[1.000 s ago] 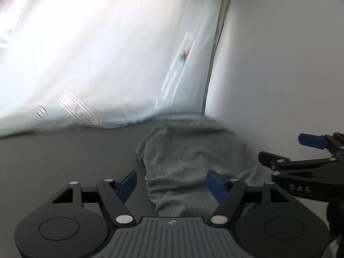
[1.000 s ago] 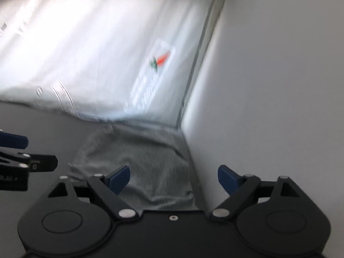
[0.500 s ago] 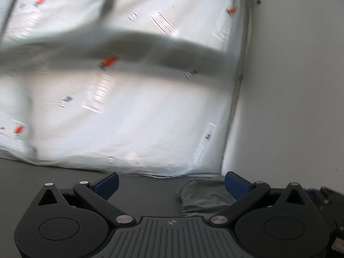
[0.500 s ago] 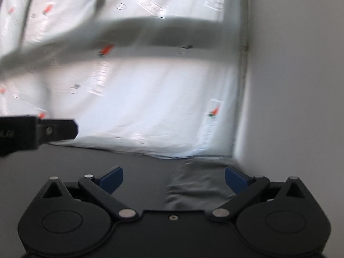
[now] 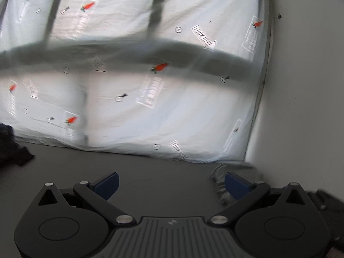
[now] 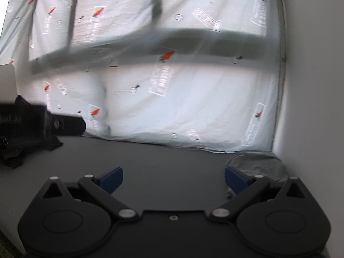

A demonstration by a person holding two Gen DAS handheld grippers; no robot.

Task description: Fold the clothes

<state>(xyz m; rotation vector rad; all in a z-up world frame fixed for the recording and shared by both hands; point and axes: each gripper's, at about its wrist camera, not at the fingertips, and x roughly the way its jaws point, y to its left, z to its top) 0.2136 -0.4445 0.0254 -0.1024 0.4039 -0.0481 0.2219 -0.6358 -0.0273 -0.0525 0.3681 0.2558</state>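
Observation:
A folded grey garment lies on the dark grey table in the far right corner against the white wall; it also shows in the left wrist view. My left gripper is open and empty, held left of the garment. My right gripper is open and empty, also back from the garment. A dark garment lies heaped at the table's left; it also shows in the left wrist view. The left gripper's body shows blurred at the left in the right wrist view.
A pale plastic sheet with carrot prints hangs behind the table, with a grey frame showing through it. A white wall bounds the right side. The bare dark tabletop spreads between the two garments.
Both grippers have pulled back from the grey garment and swung left, with jaws opened wider. The grey garment now sits far right and small. The dark heap has come into view.

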